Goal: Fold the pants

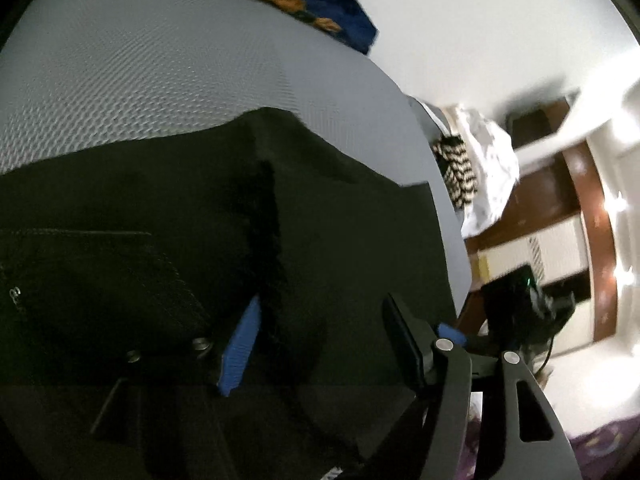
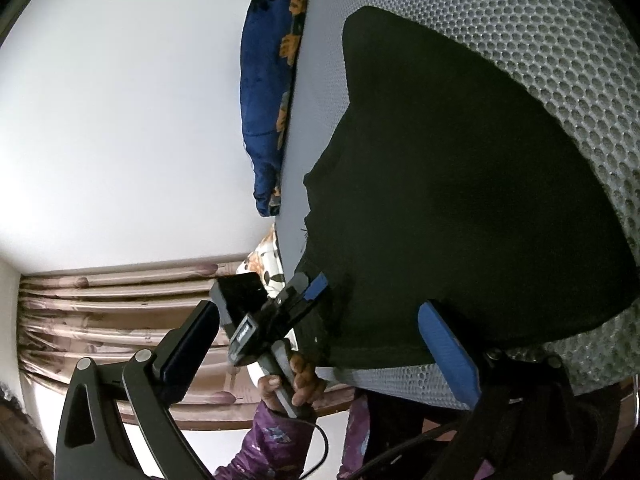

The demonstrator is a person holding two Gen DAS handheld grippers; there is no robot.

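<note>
Both grippers sit with jaws apart: the left gripper (image 1: 320, 340) right over the black pants (image 1: 168, 208), the right gripper (image 2: 320, 344) at the pants' near edge, neither pinching cloth. The pants lie folded on the grey mesh mattress (image 2: 540, 52), a blue pillow (image 2: 272, 80) further back by the wall.

pants (image 2: 460, 200) on mattress (image 2: 560, 60), pillow (image 2: 268, 92) beyond

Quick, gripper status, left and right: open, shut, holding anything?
Left gripper: open, fingers apart over the black pants, not gripping them.
Right gripper: open wide, pants edge between its fingers, not clamped.
</note>
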